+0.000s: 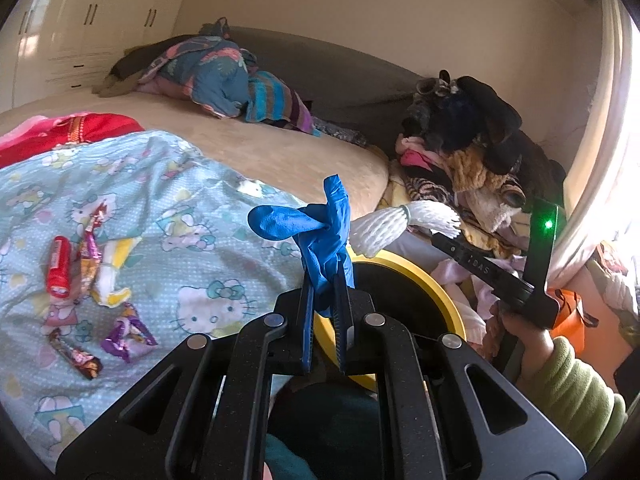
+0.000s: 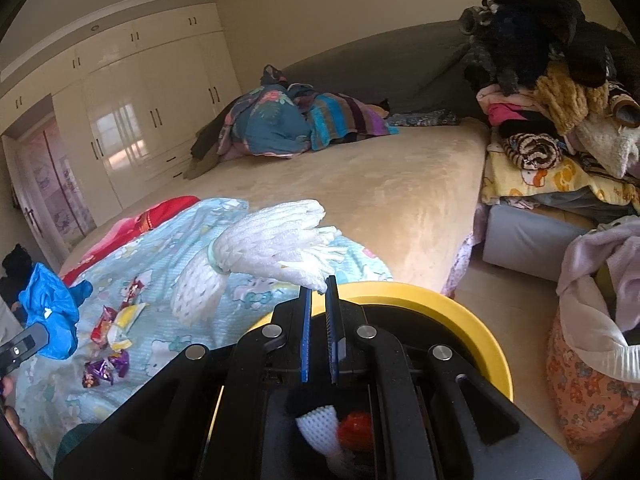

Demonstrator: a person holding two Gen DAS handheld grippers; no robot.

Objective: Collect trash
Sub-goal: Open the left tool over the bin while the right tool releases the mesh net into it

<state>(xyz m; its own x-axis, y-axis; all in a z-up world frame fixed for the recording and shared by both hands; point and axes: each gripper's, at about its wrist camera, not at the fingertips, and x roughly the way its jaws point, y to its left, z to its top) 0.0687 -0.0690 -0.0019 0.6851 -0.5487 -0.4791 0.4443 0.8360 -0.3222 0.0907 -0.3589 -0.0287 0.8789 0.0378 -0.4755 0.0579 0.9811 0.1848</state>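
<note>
Still lying on the patterned blanket (image 1: 168,216) at the left: a red wrapper (image 1: 58,267), an orange and yellow wrapper (image 1: 105,264), purple wrappers (image 1: 127,333) and a brown wrapper (image 1: 76,357). Further right, left hand-held gripper (image 1: 325,296) clamped on a blue glove (image 1: 316,232), right hand-held gripper (image 2: 319,292) clamped on white foam netting (image 2: 264,248), both just above the yellow-rimmed bin (image 2: 420,300). Already inside the bin, glimpsed in the right wrist view: more white netting and something red. Task judged partway done, wrappers remaining. Bin depth hidden behind gripper bodies; wrapper print unreadable.
</note>
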